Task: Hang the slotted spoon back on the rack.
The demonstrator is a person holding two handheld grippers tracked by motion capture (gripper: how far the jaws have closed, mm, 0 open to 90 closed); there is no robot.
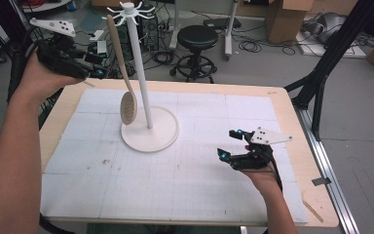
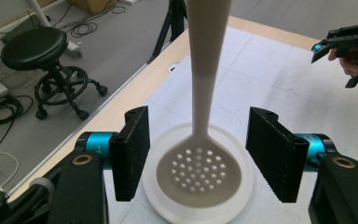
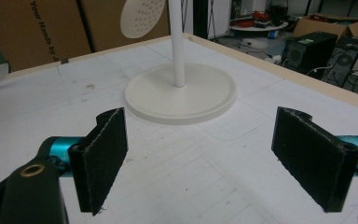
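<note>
The white utensil stand with its round base and slim pole (image 1: 148, 127) is the main obstacle, rising left of the middle of the white gridded mat (image 1: 175, 195). From one of its top hooks a beige perforated skimmer spoon (image 1: 128, 106) hangs close beside the pole, blocking the stand's left side down to just above the base. Right of the stand, the mat lies bare up to the right gripper (image 1: 231, 144). In front of the stand the mat is open too. The left gripper (image 1: 95, 73) sits left of the stand, its jaws spread clear of the spoon
</note>
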